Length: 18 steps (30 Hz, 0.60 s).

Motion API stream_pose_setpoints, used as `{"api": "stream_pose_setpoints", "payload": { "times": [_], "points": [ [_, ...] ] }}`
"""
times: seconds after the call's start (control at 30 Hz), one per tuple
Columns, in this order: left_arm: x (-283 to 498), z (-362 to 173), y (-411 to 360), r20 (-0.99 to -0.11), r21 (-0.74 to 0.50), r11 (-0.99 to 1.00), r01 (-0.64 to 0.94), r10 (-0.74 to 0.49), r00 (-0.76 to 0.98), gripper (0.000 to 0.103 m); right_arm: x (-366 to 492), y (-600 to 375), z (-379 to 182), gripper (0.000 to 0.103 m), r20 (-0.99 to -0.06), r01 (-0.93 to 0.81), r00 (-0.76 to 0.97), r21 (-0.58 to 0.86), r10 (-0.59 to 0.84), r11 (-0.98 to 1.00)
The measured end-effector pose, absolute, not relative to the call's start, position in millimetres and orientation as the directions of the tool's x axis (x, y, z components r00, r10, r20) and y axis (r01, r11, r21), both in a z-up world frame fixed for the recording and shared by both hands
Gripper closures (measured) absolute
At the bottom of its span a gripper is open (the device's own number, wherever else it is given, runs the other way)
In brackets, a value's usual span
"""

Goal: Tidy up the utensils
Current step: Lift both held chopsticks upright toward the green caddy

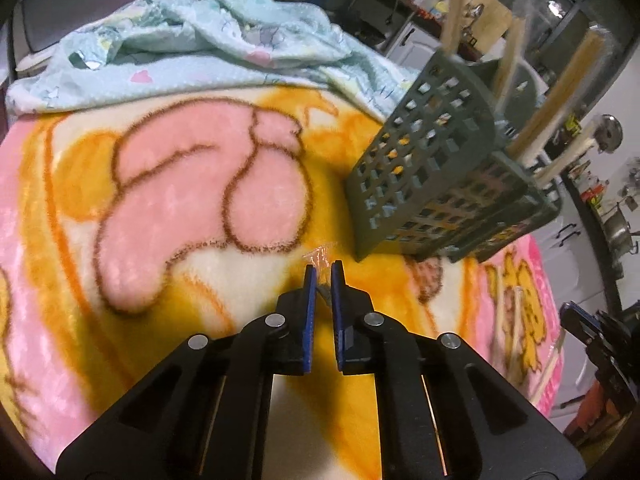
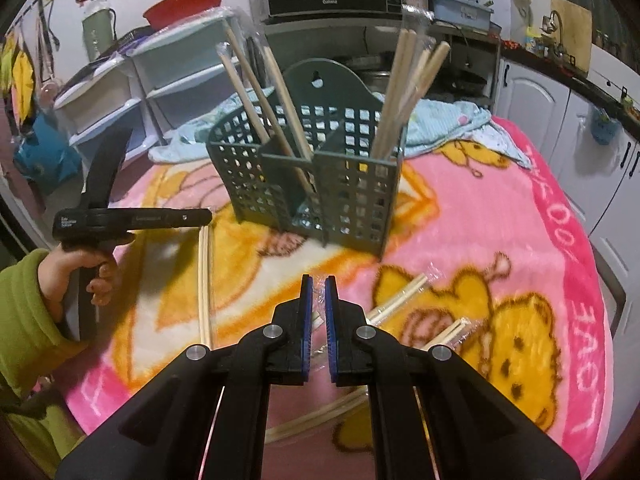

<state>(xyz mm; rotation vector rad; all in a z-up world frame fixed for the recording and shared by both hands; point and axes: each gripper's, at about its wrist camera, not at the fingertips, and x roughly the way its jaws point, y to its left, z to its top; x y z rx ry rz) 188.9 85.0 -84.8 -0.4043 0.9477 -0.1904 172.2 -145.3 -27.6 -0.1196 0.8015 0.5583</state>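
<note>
While both tongs were almost shut, each pinched something thin. The left tongs [image 1: 324, 270] held a clear wrapper [image 1: 320, 254] at their tips; what was inside it could not be seen. The right tongs [image 2: 319, 286] held a clear wrapper too, and a pale stick end showed just under the blue pads.

The green basket [image 2: 320, 184] stood upright on the pink and yellow blanket [image 2: 500, 216], near both tongs. Chopsticks [image 2: 404, 92] already stood in two of its boxes. More wrapped chopsticks [image 2: 396, 300] lay on the blanket beside the right tongs.

It looked like the picking-up step. Next, each held piece would need lifting, tipping upright, and dropping into a box.
</note>
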Motion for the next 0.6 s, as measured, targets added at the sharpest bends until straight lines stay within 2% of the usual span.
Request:
{"api": "stream_pose_setpoints", "payload": {
  "times": [0.6],
  "points": [
    [143,-2,56,-0.590,-0.458,0.872,0.170,-0.442,0.675,0.100,156,-143,4,0.097,-0.642,-0.531,0.609,0.106,0.466,0.841]
  ]
}}
